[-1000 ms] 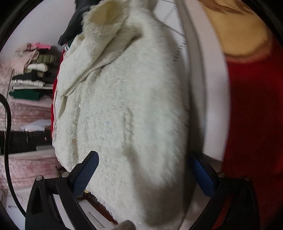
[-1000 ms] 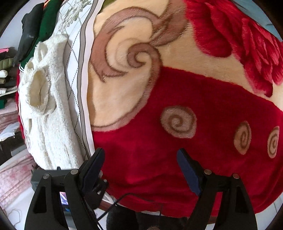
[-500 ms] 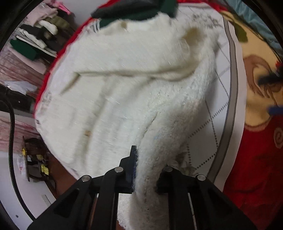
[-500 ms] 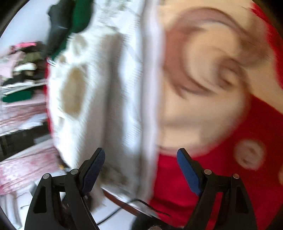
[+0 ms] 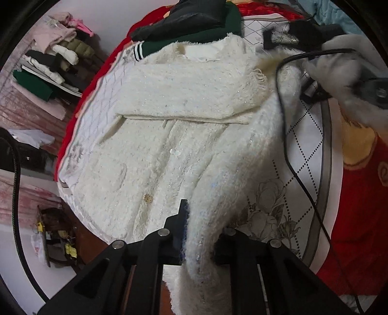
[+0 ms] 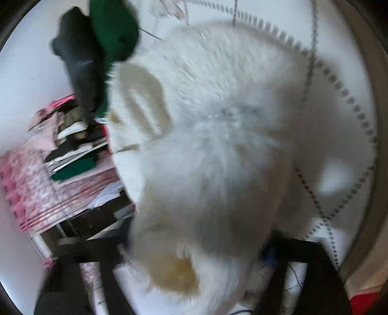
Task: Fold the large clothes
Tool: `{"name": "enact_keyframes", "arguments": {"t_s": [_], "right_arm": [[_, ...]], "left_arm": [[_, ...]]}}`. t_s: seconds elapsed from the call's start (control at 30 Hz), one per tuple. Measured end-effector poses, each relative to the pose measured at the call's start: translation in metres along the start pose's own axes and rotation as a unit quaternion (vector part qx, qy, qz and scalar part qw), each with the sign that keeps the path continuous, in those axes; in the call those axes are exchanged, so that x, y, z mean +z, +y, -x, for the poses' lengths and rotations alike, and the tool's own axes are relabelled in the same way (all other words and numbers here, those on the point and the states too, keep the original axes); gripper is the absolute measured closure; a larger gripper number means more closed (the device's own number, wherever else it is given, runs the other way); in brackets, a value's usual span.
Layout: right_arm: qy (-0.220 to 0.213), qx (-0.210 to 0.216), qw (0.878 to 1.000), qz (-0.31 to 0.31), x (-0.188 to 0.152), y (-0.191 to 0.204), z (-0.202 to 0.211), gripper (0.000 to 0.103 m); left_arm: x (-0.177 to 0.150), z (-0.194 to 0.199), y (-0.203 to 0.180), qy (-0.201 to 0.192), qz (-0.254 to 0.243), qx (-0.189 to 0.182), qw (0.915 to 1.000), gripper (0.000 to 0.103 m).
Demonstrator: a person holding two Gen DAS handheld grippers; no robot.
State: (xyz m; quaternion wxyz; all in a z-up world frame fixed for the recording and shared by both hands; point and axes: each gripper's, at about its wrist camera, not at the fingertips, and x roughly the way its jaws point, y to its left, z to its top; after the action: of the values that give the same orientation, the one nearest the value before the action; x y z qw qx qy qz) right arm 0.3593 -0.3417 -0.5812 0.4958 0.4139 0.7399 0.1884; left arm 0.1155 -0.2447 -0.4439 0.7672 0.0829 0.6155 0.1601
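Observation:
A fluffy white cardigan (image 5: 169,135) lies on the white quilted sheet (image 5: 303,155) of a bed, one sleeve folded across its chest. My left gripper (image 5: 201,232) is shut on the cardigan's right edge and lifts it off the sheet. My right gripper shows in the left wrist view (image 5: 322,80) at the cardigan's upper right, by the shoulder. In the blurred right wrist view the cardigan (image 6: 213,150) fills the space between the right gripper's (image 6: 194,261) jaws, which stand wide; whether they pinch the cloth I cannot tell.
Black and dark green garments (image 5: 194,21) lie at the head of the cardigan. A red and cream blanket (image 5: 359,193) covers the bed to the right. A stack of folded clothes (image 5: 48,65) sits on a shelf at the left. A black cable (image 5: 291,157) crosses the sheet.
The left gripper closed on the cardigan's edge and lifted it. The right gripper swung from over the red blanket to the cardigan's shoulder.

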Motion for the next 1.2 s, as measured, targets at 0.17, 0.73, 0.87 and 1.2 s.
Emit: {"name": "enact_keyframes", "arguments": {"t_s": [0.17,0.73,0.87,1.2], "right_arm": [[-0.045,-0.080,0.995,0.042,-0.027,0.056,0.004,0.076],[-0.066,-0.262,0.953,0.134,-0.075,0.321,-0.191,0.078],[-0.042,-0.315,0.940,0.122,-0.061,0.319,-0.280,0.066],[0.033,-0.150,0.975,0.161,-0.059,0.337,-0.243,0.027]], "left_arm": [[0.009,0.009,0.044,-0.007,0.014,-0.040,0.9991,0.094],[0.030,-0.099,0.301,0.071,0.203,-0.124,0.9688,0.088],[0.027,-0.166,0.346,0.120,0.257,-0.145,0.9480,0.084],[-0.056,-0.182,0.426,0.187,0.408,-0.122,0.8853,0.021]]}}
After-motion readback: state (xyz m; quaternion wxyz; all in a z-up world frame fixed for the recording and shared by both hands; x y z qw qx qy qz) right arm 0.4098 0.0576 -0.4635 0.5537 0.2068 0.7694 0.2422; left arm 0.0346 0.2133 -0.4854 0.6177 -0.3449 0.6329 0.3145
